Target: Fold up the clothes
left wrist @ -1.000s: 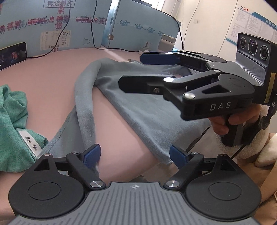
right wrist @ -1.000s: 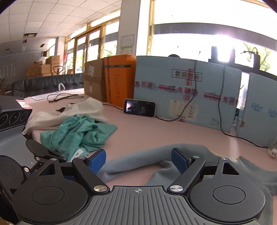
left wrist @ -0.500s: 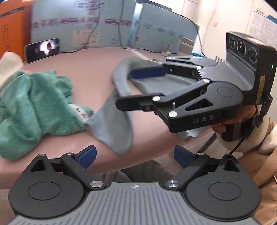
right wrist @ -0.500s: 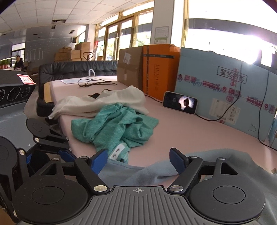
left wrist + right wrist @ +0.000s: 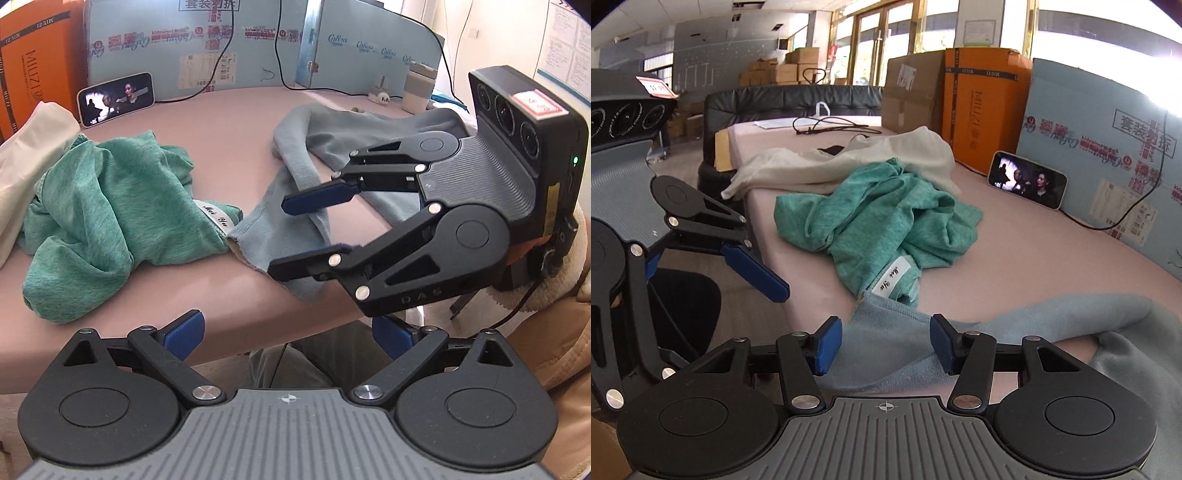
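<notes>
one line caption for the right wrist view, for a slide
Right gripper closing around the grey-blue garment's edge, green top bunched beyond on the pink table.

Right tool (image 5: 291, 236) closing around blue-grey garment (image 5: 295, 177) at table (image 5: 236, 122) edge

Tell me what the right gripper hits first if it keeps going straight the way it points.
Most likely the hem of the blue-grey garment, already lying between the closing jaws of the right gripper; the green garment lies beyond, though depth is unclear.
</notes>
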`<state>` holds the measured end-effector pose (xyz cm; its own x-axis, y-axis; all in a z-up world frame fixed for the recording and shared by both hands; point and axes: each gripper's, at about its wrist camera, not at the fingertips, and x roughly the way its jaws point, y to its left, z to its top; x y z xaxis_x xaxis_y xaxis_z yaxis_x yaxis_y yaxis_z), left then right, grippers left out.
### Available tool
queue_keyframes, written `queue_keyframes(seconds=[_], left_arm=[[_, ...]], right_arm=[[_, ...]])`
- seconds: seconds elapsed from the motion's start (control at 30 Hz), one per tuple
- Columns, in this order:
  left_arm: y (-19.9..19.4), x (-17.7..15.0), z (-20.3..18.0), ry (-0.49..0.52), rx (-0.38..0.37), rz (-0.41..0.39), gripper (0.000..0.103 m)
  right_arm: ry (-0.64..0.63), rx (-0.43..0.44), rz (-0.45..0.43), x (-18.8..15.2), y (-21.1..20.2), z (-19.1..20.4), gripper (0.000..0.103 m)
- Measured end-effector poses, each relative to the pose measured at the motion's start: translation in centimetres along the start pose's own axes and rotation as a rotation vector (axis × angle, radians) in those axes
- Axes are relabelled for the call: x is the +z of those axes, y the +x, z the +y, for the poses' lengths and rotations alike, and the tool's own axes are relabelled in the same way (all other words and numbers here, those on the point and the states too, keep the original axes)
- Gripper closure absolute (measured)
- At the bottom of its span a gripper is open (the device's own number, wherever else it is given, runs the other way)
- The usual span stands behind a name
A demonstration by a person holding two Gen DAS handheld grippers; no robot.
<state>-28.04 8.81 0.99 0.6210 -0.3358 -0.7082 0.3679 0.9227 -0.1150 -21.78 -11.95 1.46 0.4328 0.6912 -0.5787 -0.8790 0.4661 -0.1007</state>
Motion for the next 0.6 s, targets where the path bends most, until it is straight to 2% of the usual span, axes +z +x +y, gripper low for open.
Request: queue_keyframes(seconds=[0.3,0.43,0.53,0.6], left_arm=[[0.30,-0.71,0.54,-0.008,0.026,0.048,0.005],[0.14,-0.97,0.84,-0.028,0.028,0.042,0.005],[0.04,-1.00,0.77,-0.025,0.022,0.041,0.005],[0.05,-0.99,0.68,-0.018,0.022,0.044,0.005]], right_arm=[[0.017,0.047,0.016,-0.54,0.84,-0.53,0.051],[0.031,0.049,0.014,-0.64,0.84,-0.61,0.050],[0.038,0.049,0.011,-0.72,0.73,-0.53,0.054],[0.038,0.050,0.007,-0.74,0.61,-0.39,0.063]])
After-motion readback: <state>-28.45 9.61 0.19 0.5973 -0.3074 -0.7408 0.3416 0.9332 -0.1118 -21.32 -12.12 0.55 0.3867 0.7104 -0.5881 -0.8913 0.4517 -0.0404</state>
